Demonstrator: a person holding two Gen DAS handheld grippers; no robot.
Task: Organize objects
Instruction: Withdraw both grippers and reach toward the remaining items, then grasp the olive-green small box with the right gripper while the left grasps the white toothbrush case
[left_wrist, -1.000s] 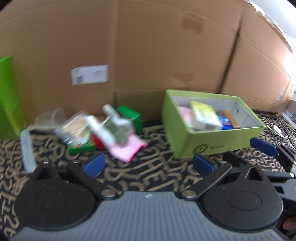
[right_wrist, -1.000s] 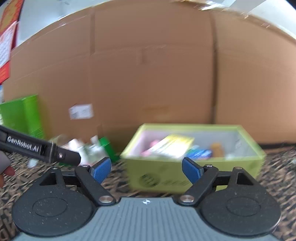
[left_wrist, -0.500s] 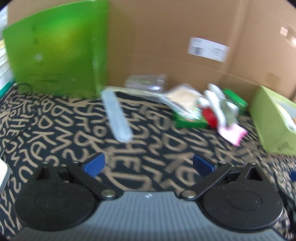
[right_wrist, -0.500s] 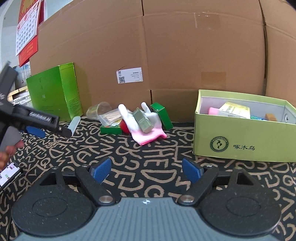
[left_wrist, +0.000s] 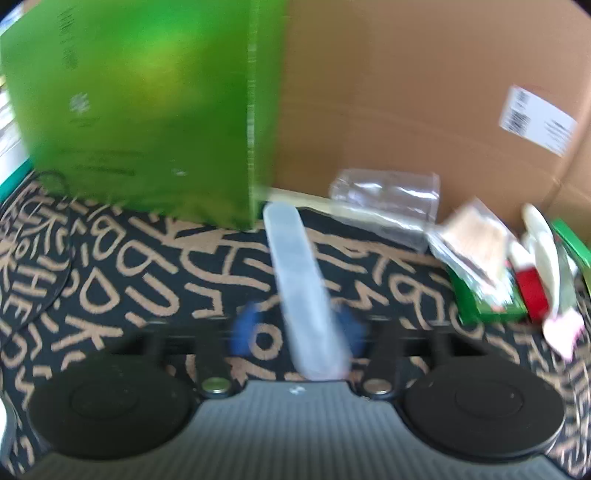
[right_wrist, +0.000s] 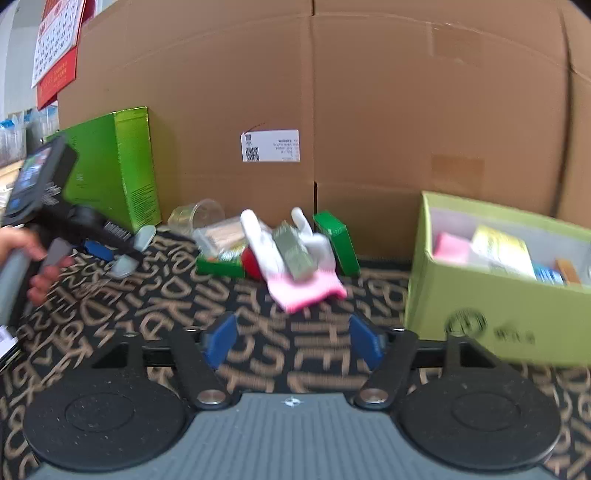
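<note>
Where the bench (right_wrist: 110, 325) shows, a black cloth patterned with tan letters covers it, and a wall of brown cardboard (right_wrist: 369, 110) stands behind. On that cardboard a white shipping label (right_wrist: 270, 146) carries a QR code; its small print is unreadable. Left of the label stands a tall green box (right_wrist: 110, 166), right of it an open lime box (right_wrist: 498, 317) with a round logo. A red-and-white calendar (right_wrist: 55, 48) hangs far left. The left gripper's (left_wrist: 297, 330) jaws are closing around a translucent tube case (left_wrist: 299, 280), pad contact blurred. The right gripper's (right_wrist: 293, 341) jaws are closing on nothing.
</note>
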